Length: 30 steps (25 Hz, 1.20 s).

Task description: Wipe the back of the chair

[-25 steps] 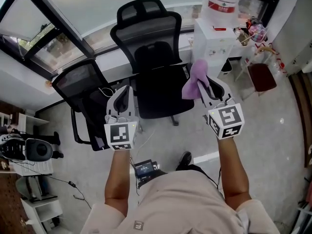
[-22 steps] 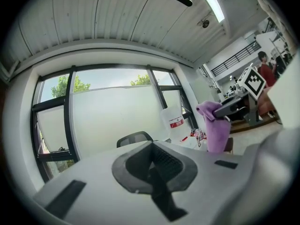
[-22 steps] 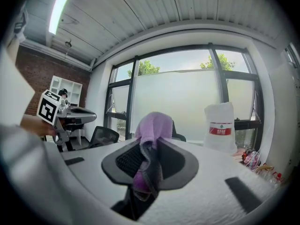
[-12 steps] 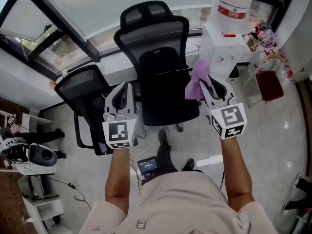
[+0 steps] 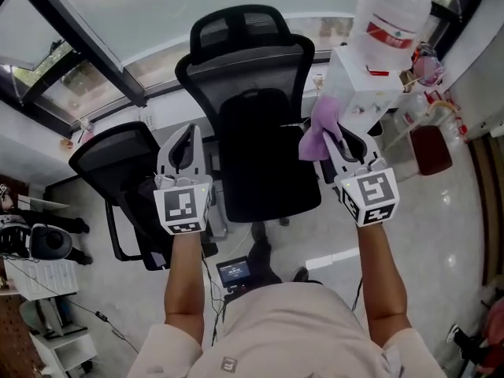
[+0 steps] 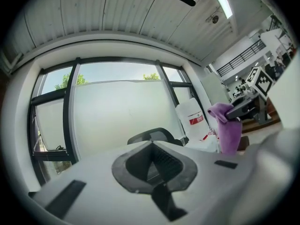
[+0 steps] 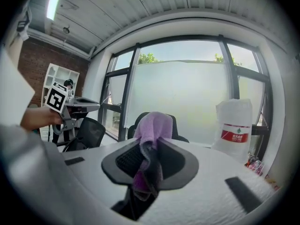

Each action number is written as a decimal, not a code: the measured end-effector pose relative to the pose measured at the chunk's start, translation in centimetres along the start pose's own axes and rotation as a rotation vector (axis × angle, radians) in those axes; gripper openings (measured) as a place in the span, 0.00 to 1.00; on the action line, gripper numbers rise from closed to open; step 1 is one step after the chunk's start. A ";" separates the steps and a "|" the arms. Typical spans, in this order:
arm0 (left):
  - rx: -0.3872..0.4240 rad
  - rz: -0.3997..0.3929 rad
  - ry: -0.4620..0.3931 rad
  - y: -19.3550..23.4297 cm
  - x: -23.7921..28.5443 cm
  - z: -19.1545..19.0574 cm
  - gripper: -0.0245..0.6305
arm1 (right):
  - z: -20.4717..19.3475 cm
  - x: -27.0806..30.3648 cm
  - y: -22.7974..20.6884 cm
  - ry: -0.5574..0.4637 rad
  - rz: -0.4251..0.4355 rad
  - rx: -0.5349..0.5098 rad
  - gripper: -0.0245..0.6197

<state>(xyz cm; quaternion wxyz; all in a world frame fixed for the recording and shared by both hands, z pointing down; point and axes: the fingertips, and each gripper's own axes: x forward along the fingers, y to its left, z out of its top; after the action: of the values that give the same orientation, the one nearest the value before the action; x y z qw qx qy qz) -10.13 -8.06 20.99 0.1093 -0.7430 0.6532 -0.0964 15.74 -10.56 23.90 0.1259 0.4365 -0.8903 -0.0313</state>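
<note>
A black mesh office chair [image 5: 246,93] with a headrest [image 5: 236,26] faces me, seat toward me; its top also shows in the left gripper view [image 6: 151,134] and behind the cloth in the right gripper view [image 7: 176,125]. My right gripper [image 5: 332,136] is shut on a purple cloth [image 5: 317,131], held up off the chair's right side; the cloth [image 7: 151,130] drapes out of the closed jaws [image 7: 149,149]. My left gripper [image 5: 187,142] hovers off the chair's left side, its jaws [image 6: 152,146] shut with nothing between them. The cloth [image 6: 228,128] shows at the right there too.
A second black chair [image 5: 110,160] stands low at the left. At the right is a white cabinet [image 5: 358,81] carrying a large water bottle [image 5: 391,10], with a red stool [image 5: 429,148] beyond. Windows run along the back wall. A small device [image 5: 233,272] lies by my feet.
The chair sits closer and more centred between the grippers. My left gripper has drifted slightly left and up. The right one still holds the cloth in the same pose.
</note>
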 end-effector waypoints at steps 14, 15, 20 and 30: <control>0.017 0.048 0.040 6.3 6.8 -7.5 0.05 | -0.7 16.2 1.0 0.016 0.055 -0.072 0.16; 0.014 0.048 0.047 6.7 7.4 -8.4 0.05 | -1.0 17.7 1.4 0.021 0.060 -0.084 0.16; -0.005 0.043 0.067 8.4 10.2 -13.1 0.05 | -3.1 25.6 3.6 0.041 0.092 -0.133 0.16; -0.095 0.080 0.160 11.8 13.9 -22.3 0.05 | -9.2 40.5 8.3 0.084 0.154 -0.227 0.16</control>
<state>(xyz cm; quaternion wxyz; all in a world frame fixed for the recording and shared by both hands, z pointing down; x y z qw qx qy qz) -25.88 -24.10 38.96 0.0252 -0.7105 0.6930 -0.1201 -12.15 -36.75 42.15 0.2137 0.3505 -0.9060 -0.1034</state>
